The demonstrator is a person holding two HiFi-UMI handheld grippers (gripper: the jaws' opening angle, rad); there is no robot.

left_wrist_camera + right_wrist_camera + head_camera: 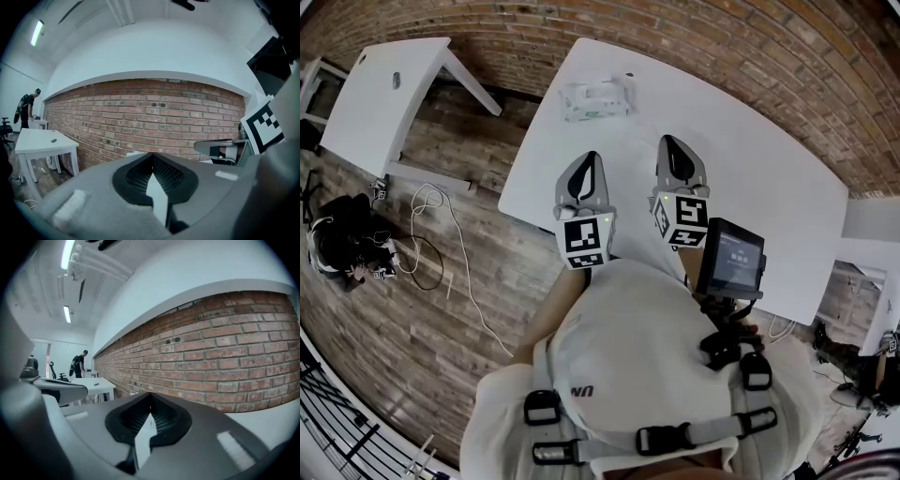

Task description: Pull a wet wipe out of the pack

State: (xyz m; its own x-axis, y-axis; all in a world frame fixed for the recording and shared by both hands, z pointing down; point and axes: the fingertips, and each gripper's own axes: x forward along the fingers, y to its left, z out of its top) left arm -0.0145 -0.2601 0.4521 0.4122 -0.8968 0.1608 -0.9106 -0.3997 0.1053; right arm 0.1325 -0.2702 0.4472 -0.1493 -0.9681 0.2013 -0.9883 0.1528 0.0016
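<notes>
The left claw (589, 164) and right claw (671, 145), both closed empty, were held well short of the pack (597, 99), laid crosswise on the worktop (750, 178), nearer the left one.

Wipe pack (597, 100) white, green print; table (759, 173) white; wall (154, 112) red brick; floor (394, 333) brown wood planks.

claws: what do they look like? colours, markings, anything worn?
Left claw and right claw: grey tapered shells with black ribbed pads, each carrying a white cube of black square markers. Small dark screen by the right one. Person wears a cream top with grey buckled straps.
</notes>
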